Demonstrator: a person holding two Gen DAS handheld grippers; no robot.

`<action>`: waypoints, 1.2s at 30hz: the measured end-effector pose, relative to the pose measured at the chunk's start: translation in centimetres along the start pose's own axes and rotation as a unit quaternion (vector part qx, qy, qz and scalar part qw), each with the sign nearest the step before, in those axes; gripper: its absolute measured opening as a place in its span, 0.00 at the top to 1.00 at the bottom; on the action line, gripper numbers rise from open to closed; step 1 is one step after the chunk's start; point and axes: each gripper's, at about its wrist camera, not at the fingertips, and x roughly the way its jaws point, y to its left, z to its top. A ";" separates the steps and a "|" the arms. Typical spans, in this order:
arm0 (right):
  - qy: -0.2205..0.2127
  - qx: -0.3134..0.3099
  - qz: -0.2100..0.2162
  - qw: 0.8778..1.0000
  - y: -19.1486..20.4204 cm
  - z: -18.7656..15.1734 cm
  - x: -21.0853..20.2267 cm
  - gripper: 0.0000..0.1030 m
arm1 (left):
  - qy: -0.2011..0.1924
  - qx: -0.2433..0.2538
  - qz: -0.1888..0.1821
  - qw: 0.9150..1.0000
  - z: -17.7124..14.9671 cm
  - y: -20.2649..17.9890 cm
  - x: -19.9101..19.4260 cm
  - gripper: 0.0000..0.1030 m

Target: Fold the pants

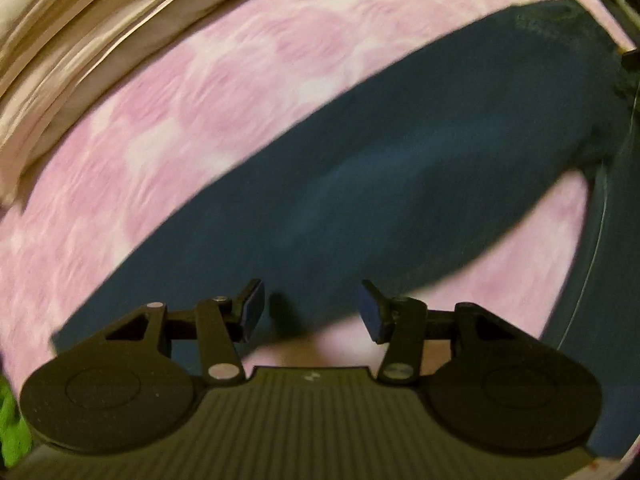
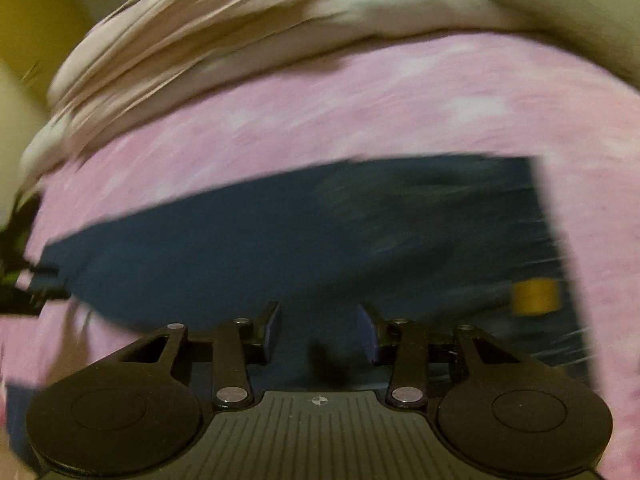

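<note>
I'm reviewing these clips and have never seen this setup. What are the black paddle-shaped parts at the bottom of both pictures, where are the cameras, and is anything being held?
Each picture comes from a camera mounted on a hand-held gripper, looking forward along its two fingers. One view shows the left gripper, the other the right gripper; the black parts are their finger linkages. Below them dark blue pants lie on a pink patterned blanket, with pale bedding bunched behind. Both pairs of jaws stand apart with nothing between them, so nothing is held. The pictures are motion-blurred.
</note>
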 end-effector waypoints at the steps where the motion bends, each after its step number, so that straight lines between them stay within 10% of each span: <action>1: 0.010 -0.015 0.013 1.000 1.9 -0.5 0.8 0.63 | 0.003 0.010 0.008 1.000 -1.4 0.2 -0.2 0.55; 12: 0.074 -0.120 0.023 0.990 12.9 -0.7 8.5 0.63 | -0.029 0.192 0.053 0.980 -11.2 5.1 1.7 0.55; 25: 0.050 0.065 -0.115 0.990 13.1 -3.7 6.2 0.60 | -0.076 0.215 0.062 0.972 -16.3 12.7 1.0 0.55; 36: 0.083 0.096 -0.132 0.983 15.8 -9.3 6.3 0.47 | -0.100 0.301 0.097 0.944 -18.9 13.8 4.1 0.67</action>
